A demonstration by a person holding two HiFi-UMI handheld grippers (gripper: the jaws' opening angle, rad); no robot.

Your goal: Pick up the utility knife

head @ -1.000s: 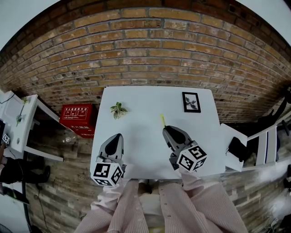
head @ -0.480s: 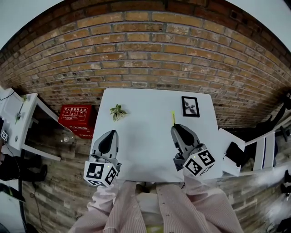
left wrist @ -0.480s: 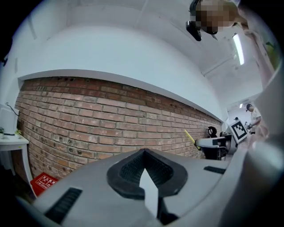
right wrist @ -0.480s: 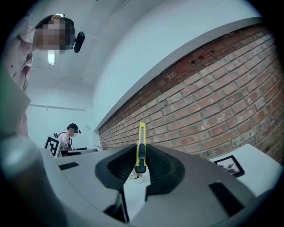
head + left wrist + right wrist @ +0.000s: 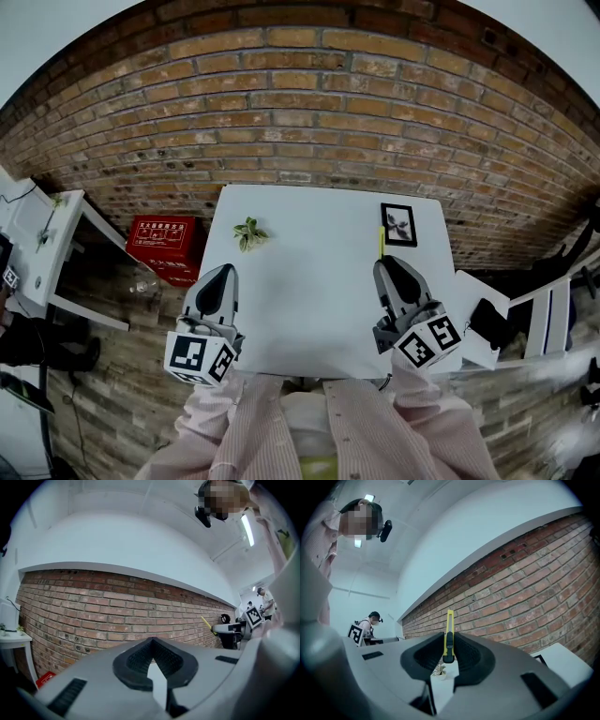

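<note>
Slim yellow utility knife pinched in right gripper; left gripper pressed together, empty; knife shifted rightward since earlier.

A brick wall fills the upper frame, with a white table at centre and a red box to its left.

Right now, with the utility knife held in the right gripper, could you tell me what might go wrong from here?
1. The right gripper pinches the utility knife only near one end, and much of it sticks out past the jaws, so it could tilt or slip onto the table.
2. In the head view its far end lies close to the picture frame, so a push forward might knock that. I cannot tell whether the blade is out.
</note>
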